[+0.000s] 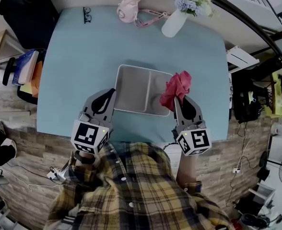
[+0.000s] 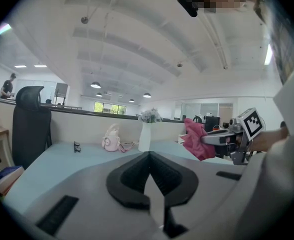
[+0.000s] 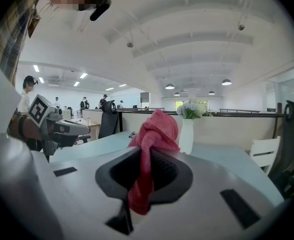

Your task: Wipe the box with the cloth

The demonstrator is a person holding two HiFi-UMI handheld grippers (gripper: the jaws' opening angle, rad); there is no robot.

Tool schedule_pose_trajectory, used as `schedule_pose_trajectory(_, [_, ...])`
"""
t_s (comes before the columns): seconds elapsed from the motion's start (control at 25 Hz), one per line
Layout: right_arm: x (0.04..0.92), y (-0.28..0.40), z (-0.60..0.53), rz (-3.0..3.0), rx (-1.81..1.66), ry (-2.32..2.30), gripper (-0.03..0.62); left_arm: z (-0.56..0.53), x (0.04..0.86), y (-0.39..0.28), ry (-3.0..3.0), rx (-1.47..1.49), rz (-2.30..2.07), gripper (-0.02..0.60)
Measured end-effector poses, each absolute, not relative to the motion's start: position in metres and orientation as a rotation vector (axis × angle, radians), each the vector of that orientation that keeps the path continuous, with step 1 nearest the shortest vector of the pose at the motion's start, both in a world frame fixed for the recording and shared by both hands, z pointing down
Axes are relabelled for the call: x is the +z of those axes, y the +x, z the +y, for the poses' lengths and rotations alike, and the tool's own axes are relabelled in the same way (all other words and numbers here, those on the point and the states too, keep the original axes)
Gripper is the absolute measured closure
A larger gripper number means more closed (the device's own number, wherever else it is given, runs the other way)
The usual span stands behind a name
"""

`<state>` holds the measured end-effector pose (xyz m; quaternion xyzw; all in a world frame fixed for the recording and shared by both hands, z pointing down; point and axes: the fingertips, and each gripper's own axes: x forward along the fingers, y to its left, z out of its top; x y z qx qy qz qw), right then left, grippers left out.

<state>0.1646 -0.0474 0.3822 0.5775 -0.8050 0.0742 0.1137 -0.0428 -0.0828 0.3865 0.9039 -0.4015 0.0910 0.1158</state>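
The box [image 1: 131, 87] is a shallow grey tray with two compartments, lying mid-table in the head view. A crumpled red cloth [image 1: 177, 86] hangs over its right compartment, and my right gripper [image 1: 178, 101] is shut on it. In the right gripper view the cloth [image 3: 154, 131] bulges out ahead of the jaws and trails down between them. My left gripper [image 1: 108, 96] is shut on nothing, its tips at the box's near left corner. Its jaws meet in the left gripper view [image 2: 149, 158], which also shows the cloth [image 2: 194, 140] at the right. Neither gripper view shows the box.
A white vase of flowers [image 1: 176, 22], a pink bottle with a strap [image 1: 128, 9] and dark glasses [image 1: 87, 15] stand along the table's far edge. A black chair [image 1: 21, 8] is off the far left corner. The teal table [image 1: 78, 66] ends just behind my grippers.
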Motion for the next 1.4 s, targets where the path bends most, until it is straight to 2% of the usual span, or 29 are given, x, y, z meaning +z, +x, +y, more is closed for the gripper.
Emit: schedule_pose_trajectory(1.4, [0.391, 0.174, -0.039, -2.308, 0.246, 1.708, 0.548, -0.083, 0.39, -0.04, 2.676, 0.303, -1.188, 0.591])
